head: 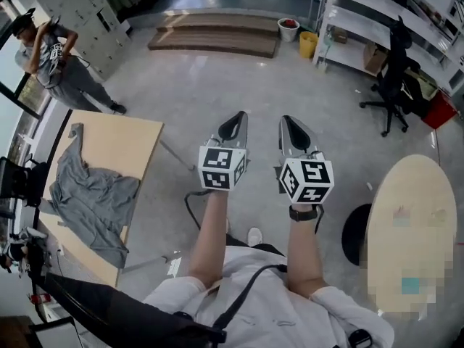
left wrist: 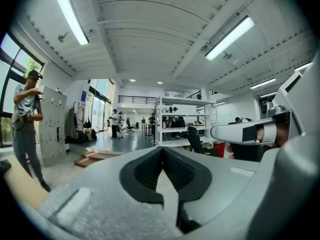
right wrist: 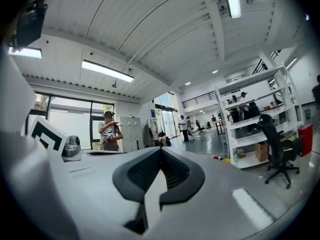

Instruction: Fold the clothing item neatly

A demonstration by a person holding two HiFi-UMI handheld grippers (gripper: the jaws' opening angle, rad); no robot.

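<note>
Head view: my left gripper (head: 233, 124) and right gripper (head: 293, 127) are both closed on nothing; the shirt (head: 90, 198) lies well apart, at far left.
Only markings visible: black-and-white square markers on each gripper's cube (head: 221, 169). The left and right gripper views show each pair of jaws pressed together with nothing between them. Both grippers are side by side, roughly level, over bare floor. The grey shirt lies crumpled on a wooden table (head: 134, 140), one edge hanging over the near side. A person (head: 54, 60) stands beyond that table beside lockers (head: 87, 6). Low steps (head: 217, 38), a yellow bin (head: 308, 44), shelves (head: 362, 27) and an office chair (head: 395, 78) are ahead. A round table (head: 417, 194) is at right.
</note>
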